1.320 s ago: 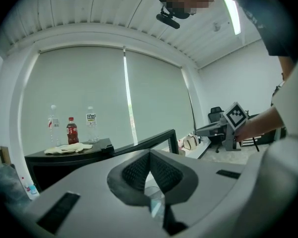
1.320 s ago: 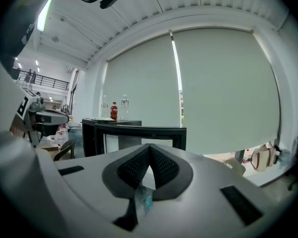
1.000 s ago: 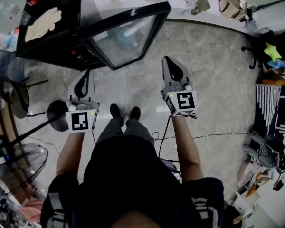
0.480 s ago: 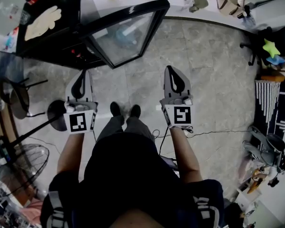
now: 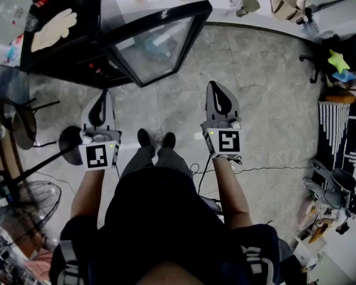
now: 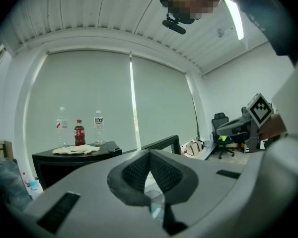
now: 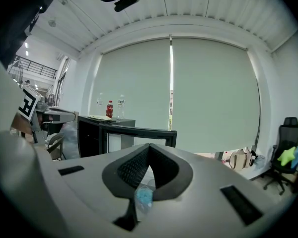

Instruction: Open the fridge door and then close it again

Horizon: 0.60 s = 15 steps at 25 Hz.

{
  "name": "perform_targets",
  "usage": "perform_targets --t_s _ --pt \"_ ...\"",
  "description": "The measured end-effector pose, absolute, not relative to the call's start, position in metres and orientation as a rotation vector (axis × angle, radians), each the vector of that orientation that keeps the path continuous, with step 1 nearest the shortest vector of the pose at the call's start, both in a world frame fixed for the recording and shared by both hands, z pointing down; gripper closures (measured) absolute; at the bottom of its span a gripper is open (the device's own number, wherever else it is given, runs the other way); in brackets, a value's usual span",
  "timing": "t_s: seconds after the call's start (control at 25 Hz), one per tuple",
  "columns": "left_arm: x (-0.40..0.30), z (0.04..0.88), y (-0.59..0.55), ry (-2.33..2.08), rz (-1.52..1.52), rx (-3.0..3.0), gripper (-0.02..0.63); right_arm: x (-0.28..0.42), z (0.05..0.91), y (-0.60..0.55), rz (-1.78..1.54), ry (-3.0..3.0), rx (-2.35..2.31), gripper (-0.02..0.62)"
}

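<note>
Two tongs, both shut and empty, hang well short of the fridge door (image 5: 157, 43). It stands swung open at twelve o'clock, its top edge running ten to one. The right tongs (image 5: 217, 85) sit nearer its free end than the left tongs (image 5: 104, 91).

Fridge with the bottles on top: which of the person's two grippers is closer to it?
Left. The left gripper points at the black fridge from just in front of its open side; the right gripper is farther right, facing the outer edge of the swung-out glass door.
</note>
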<state>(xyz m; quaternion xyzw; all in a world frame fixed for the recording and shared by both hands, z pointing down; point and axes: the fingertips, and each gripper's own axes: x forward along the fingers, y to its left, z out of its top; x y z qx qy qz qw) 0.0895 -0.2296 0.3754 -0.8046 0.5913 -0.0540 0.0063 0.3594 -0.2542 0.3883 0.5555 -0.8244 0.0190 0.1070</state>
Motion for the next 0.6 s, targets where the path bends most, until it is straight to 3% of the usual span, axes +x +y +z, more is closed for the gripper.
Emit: perform_targets --t_s 0.36,0.48,0.6 --pt "0.090 0.378 -0.226 1.801 -0.197 -2.557 0.583 0.362 0.405 -0.299 0.076 -2.494 1.563 0.561" --pt "0.087 0.378 -0.224 1.760 -0.200 -2.580 0.583 0.360 0.411 -0.319 0.078 -2.503 1.549 0.450" --pt "0.081 0.378 -0.222 1.717 -0.204 -2.607 0.583 0.360 0.412 -0.337 0.061 -2.495 1.570 0.448"
